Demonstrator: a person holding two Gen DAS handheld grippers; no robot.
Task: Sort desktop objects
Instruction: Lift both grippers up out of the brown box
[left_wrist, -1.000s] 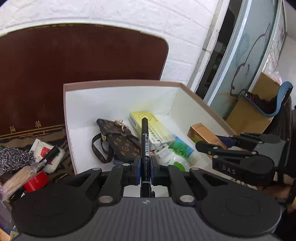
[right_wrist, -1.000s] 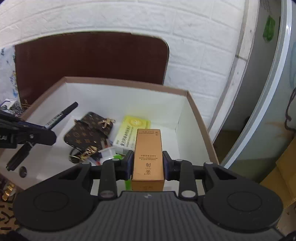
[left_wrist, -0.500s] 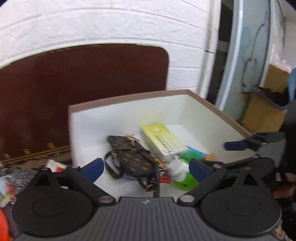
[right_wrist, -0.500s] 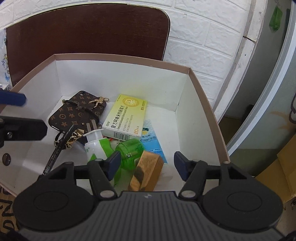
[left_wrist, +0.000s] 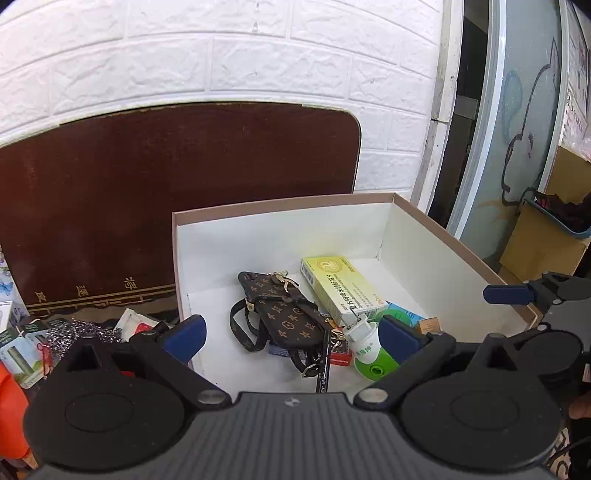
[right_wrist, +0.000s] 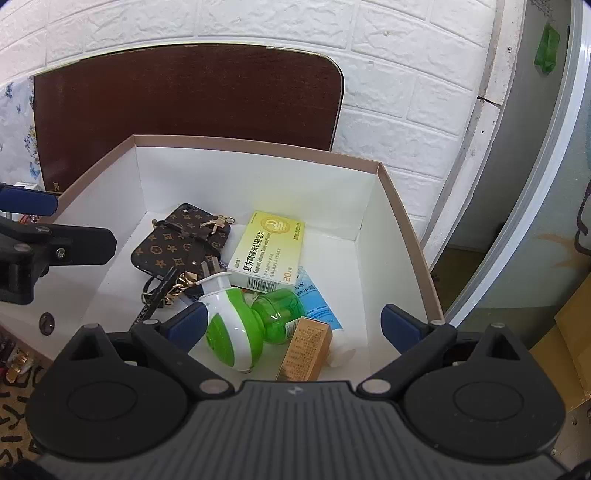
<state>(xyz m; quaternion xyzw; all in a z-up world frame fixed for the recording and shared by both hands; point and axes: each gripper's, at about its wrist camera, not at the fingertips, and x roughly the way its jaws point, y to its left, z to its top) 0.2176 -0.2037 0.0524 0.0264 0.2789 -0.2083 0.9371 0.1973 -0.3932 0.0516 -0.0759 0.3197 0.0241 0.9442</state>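
place: lived-in home corner, cluttered table | walls: white brick-pattern wall (right_wrist: 406, 74), dark brown board (left_wrist: 166, 192) with gold characters leaning on it | table goods: open cardboard box (right_wrist: 402, 221) holding phone case (right_wrist: 177, 240), medicine carton (right_wrist: 269, 251), plug-in mosquito repeller (right_wrist: 236, 325) | edge: frosted glass door (left_wrist: 524, 110), cardboard cartons (left_wrist: 543, 251)

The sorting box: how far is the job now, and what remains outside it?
Done: the box holds the phone case, medicine pack, green plug-in, gold carton and black pen. In hand: nothing; the left tool and right tool are open. Left: the steel scourer and small packets lie outside.
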